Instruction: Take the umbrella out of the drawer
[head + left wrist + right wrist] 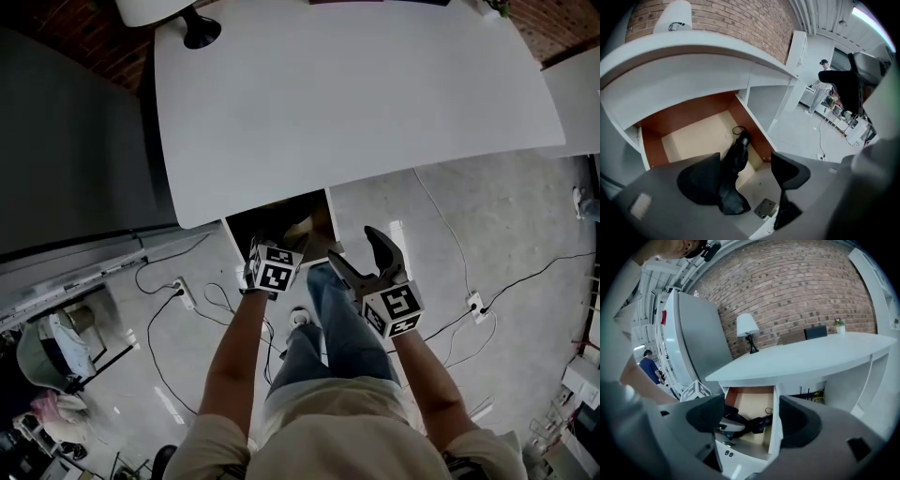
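- The umbrella (733, 164) lies in the drawer (757, 136). 1 side of it hides behind a jaw of the left gripper (745, 158).
- In the head view, the table (356, 103) covers most of the drawer.
- The lamp (192, 23) is cut off at the top edge.
- A far-off person (820, 86) is too small to tell much.

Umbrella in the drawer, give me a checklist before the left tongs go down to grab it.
1. Drawer open: ok.
2. Umbrella in plain sight, folded, along the drawer's side wall: ok.
3. Left tongs apart and empty: ok.
4. Left tongs gripping the umbrella: not ok, no contact yet.
5. Right tongs open, outside the drawer: ok.
6. Umbrella free to lift without snagging: cannot tell.
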Available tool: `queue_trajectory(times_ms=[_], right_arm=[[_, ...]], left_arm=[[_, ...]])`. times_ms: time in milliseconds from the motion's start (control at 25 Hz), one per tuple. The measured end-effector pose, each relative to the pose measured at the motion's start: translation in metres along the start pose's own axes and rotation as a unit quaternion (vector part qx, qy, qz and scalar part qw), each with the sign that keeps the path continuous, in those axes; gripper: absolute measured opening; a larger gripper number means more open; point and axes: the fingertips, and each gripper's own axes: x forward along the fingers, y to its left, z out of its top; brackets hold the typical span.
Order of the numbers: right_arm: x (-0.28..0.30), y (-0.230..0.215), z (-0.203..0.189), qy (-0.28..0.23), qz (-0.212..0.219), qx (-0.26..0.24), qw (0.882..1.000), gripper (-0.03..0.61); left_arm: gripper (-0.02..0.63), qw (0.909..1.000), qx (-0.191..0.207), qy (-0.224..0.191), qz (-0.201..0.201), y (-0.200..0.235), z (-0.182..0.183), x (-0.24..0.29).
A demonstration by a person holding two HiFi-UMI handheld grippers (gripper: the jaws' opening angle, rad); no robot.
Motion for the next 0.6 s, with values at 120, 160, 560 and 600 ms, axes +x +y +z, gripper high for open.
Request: queue_trajectory(times_ms=[120, 160, 560, 600], right_arm=[[0.014, -0.008, -0.006, 0.005, 0.009, 0.000, 1.000, 0.348], [0.018, -0.011, -0.007, 0.006, 0.011, 0.002, 1.000, 0.348], [0.056, -0.031, -0.024, 0.015, 0.017, 0.035, 0.999, 0.348], [0.057, -0.033, -0.027, 0.017, 0.017, 0.039, 0.999, 0.348]], left_arm=[[0.334, 0.9997, 0.005, 0.021, 0.010, 0.011, -0.008, 0.025], [0.341, 0.9994, 0.010, 0.030, 0.015, 0.016, -0.011, 0.033], [0.390, 0.9871, 0.104, 0.116, 0.035, 0.045, -0.051, 0.096], [0.390, 0.9859, 0.107, 0.123, 0.037, 0.046, -0.054, 0.100]])
